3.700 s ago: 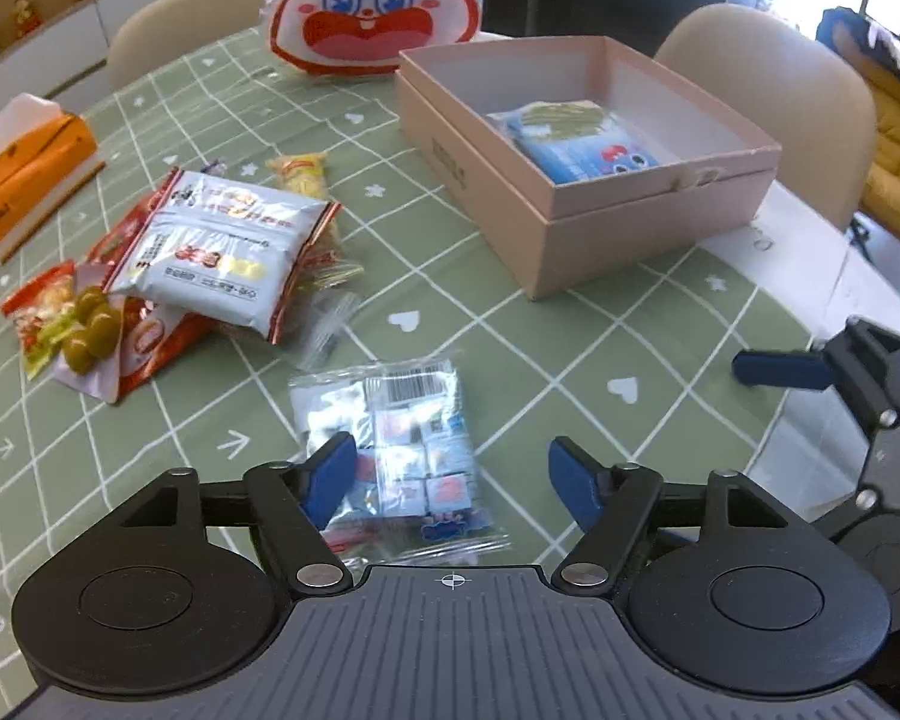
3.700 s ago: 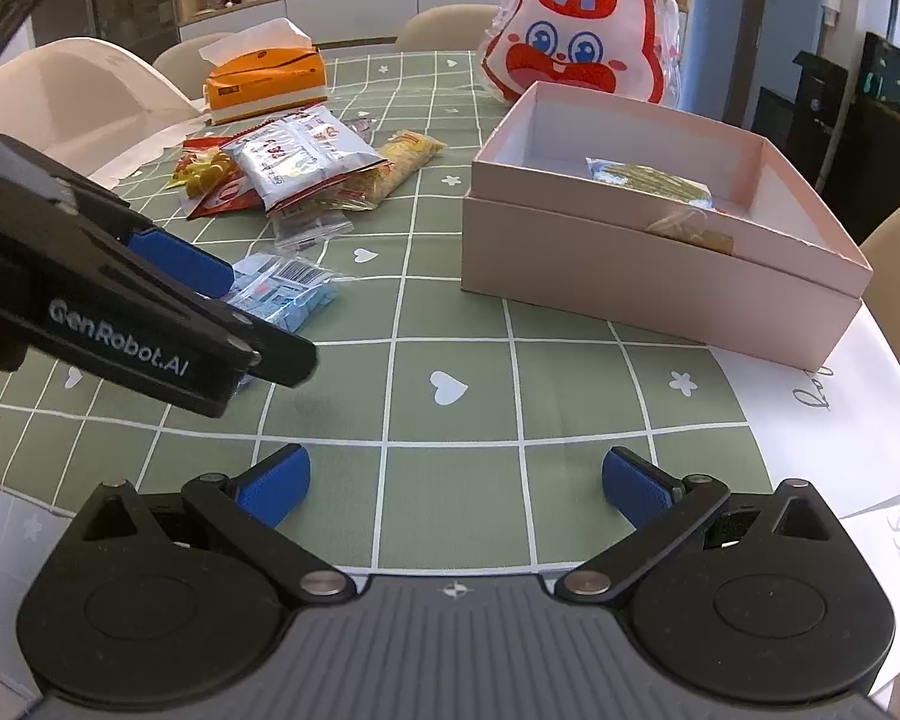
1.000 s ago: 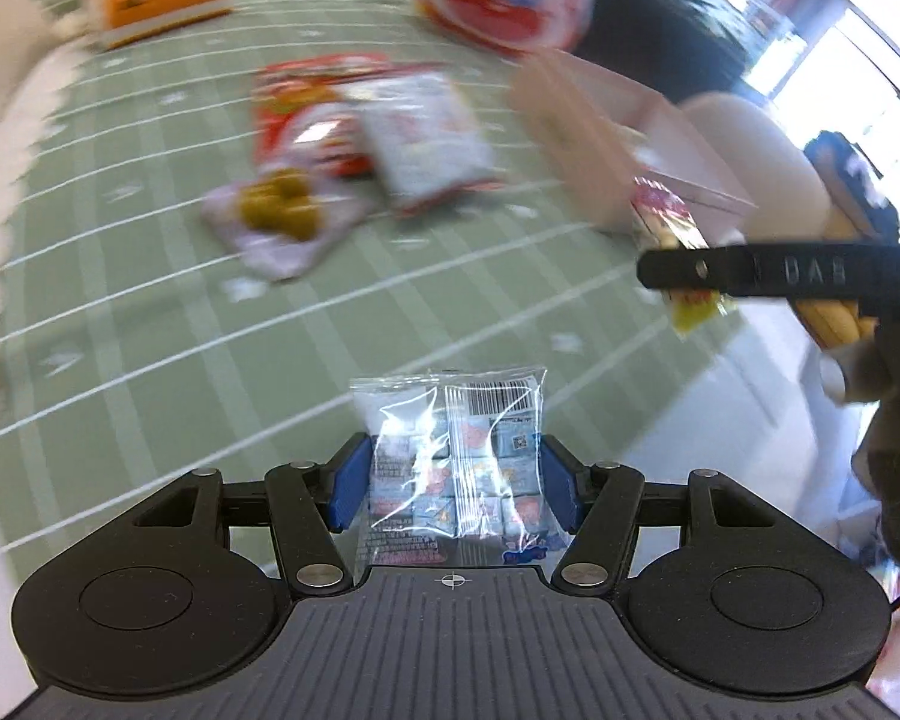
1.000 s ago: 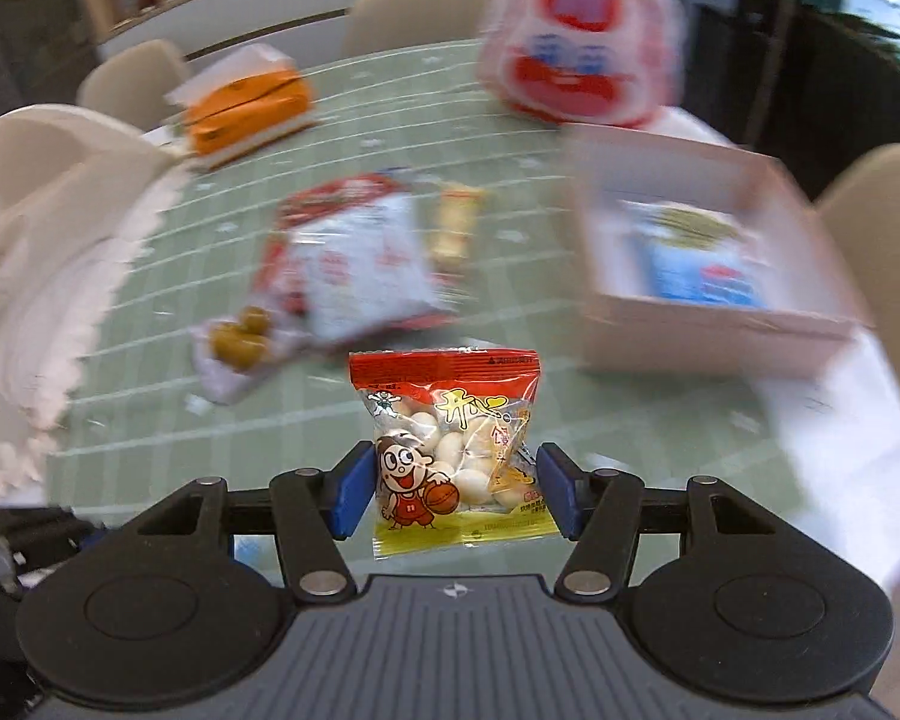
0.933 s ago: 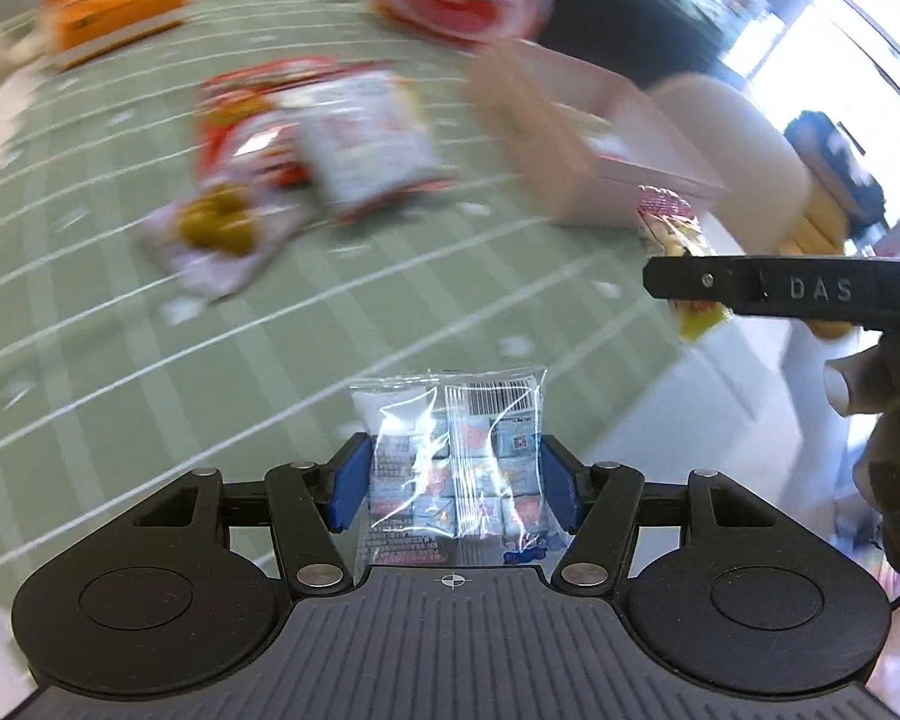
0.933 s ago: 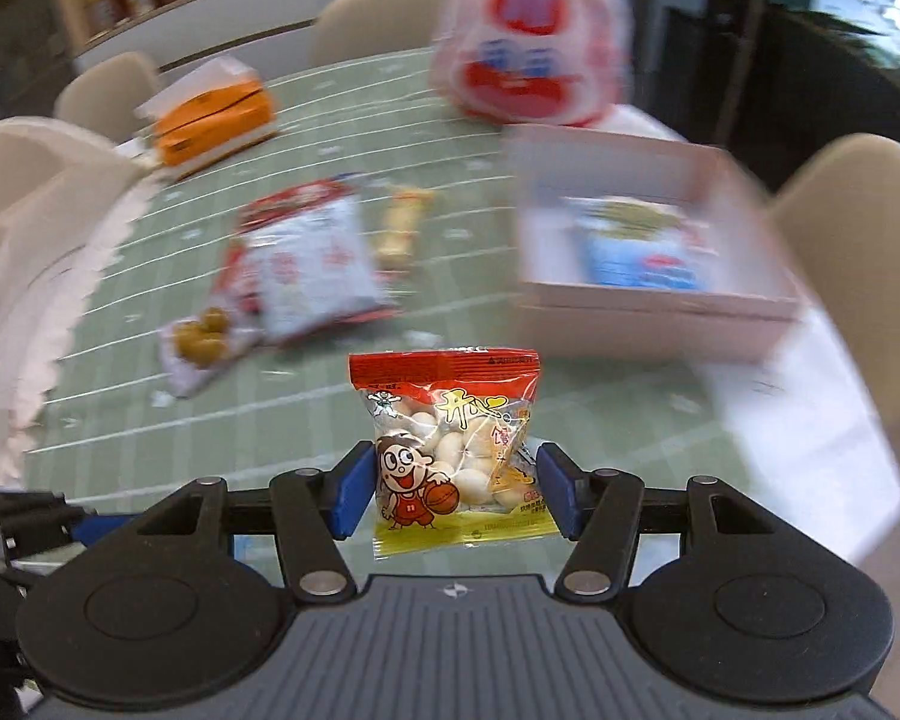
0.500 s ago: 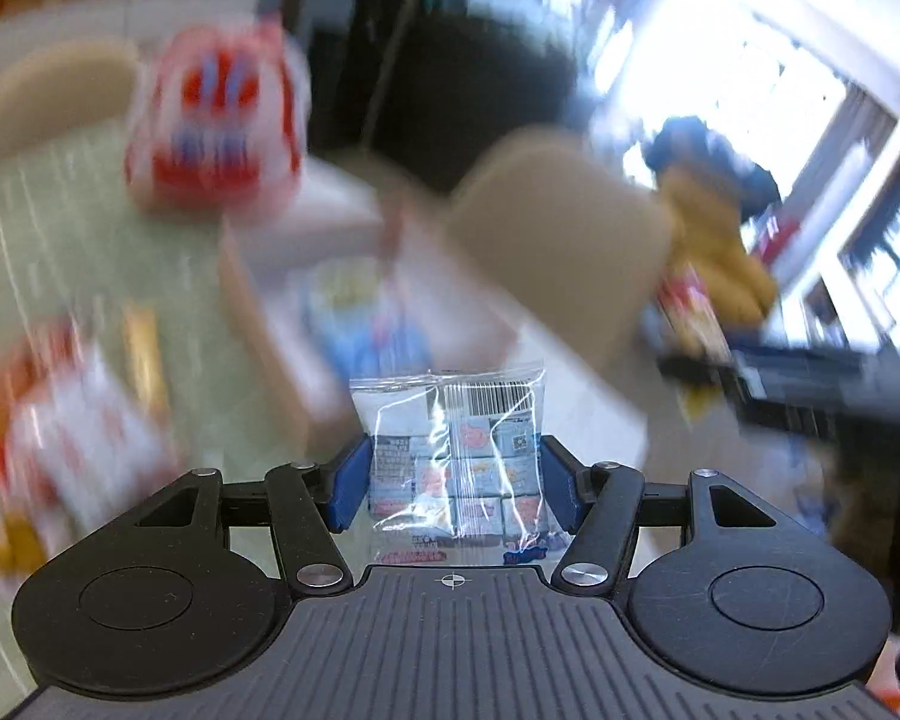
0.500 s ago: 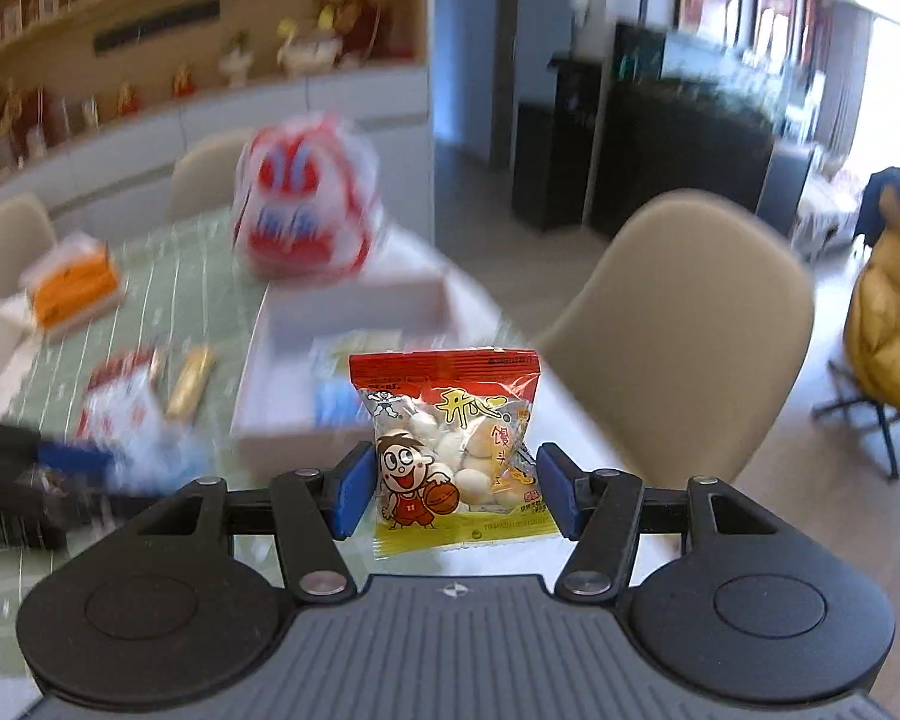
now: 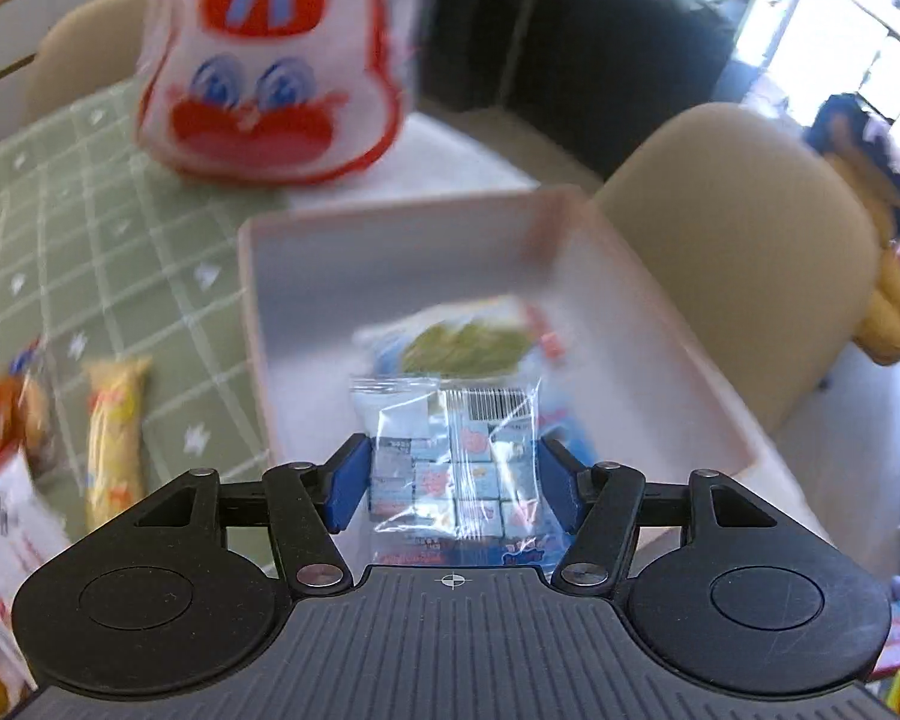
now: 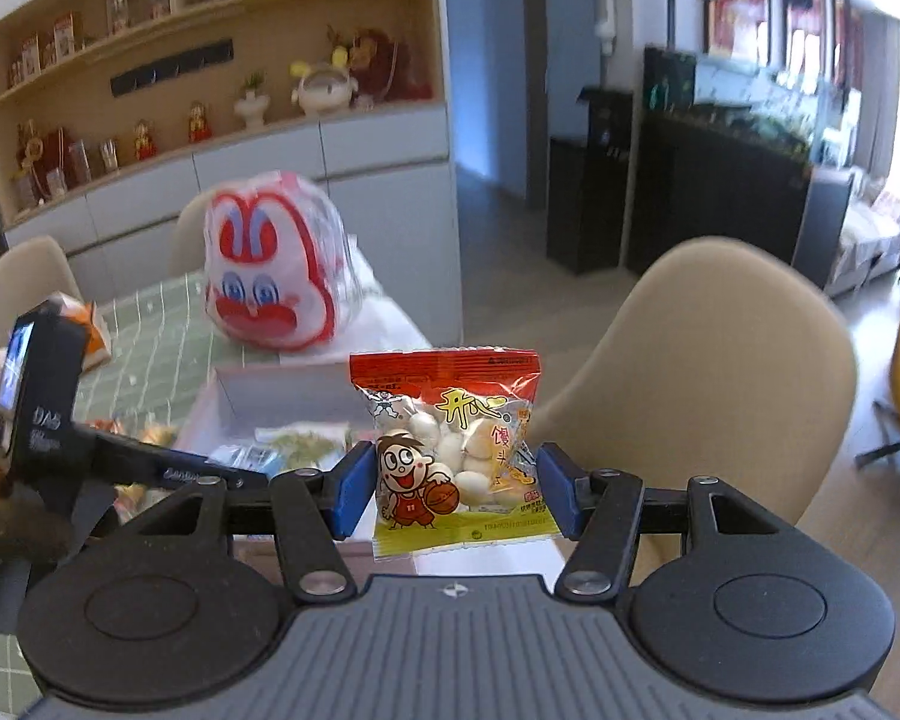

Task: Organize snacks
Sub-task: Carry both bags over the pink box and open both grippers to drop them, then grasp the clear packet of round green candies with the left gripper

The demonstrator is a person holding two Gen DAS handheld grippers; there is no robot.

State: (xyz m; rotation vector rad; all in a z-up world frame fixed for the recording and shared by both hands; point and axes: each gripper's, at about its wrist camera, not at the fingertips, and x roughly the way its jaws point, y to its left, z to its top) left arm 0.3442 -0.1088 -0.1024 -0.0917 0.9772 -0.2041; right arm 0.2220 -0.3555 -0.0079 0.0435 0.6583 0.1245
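Observation:
My left gripper (image 9: pixel 453 474) is shut on a clear packet of small blue candies (image 9: pixel 450 468) and holds it over the open pink box (image 9: pixel 252 300). A blue and green snack bag (image 9: pixel 462 342) lies inside the box. My right gripper (image 10: pixel 453 489) is shut on a red and yellow packet of white puffs (image 10: pixel 450 444) and holds it in the air to the right of the box (image 10: pixel 270 387). The left gripper (image 10: pixel 222 477) shows in the right wrist view, reaching over the box.
A big red and white rabbit-face bag (image 9: pixel 270 66) stands behind the box on the green checked tablecloth (image 9: pixel 60 228). A yellow snack stick (image 9: pixel 114 420) and other packets (image 9: pixel 0 480) lie left of the box. A beige chair (image 9: pixel 738 252) stands to the right.
Both grippers have swung from the table's front toward the box with their packets. The left gripper now hangs over the box's inside.

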